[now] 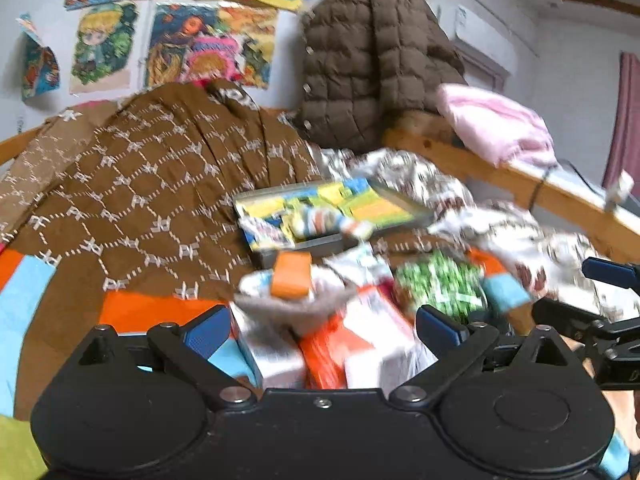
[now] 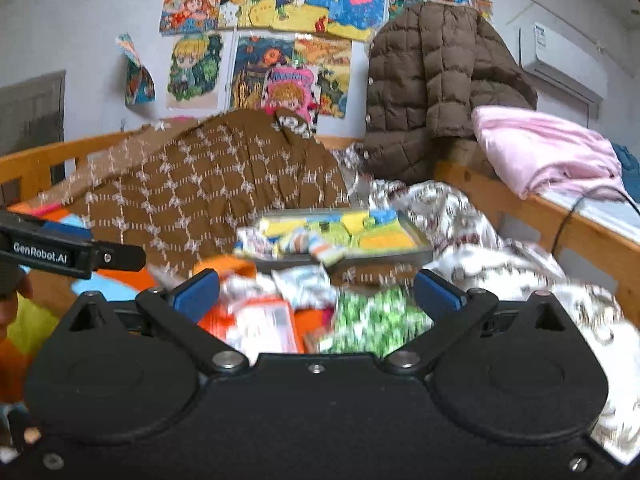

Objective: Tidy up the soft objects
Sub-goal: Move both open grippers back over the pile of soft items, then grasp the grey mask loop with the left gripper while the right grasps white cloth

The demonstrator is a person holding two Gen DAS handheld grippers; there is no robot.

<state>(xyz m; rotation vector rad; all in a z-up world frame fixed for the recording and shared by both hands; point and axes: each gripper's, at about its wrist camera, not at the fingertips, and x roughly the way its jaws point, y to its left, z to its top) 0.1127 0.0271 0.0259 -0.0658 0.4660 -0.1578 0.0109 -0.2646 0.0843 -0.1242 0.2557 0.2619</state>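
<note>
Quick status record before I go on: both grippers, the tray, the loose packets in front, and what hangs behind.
left gripper: open, empty
right gripper: open, empty
grey tray of yellow and blue packets: on the brown patterned blanket
green-and-white packet: loose, before the tray
puffy brown quilted jacket: hanging behind
pink folded cloth: on the wooden rail
image: motion-blurred

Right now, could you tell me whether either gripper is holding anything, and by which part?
Nothing is held: the left gripper and right gripper are both open above the blurred pile of packets.
</note>
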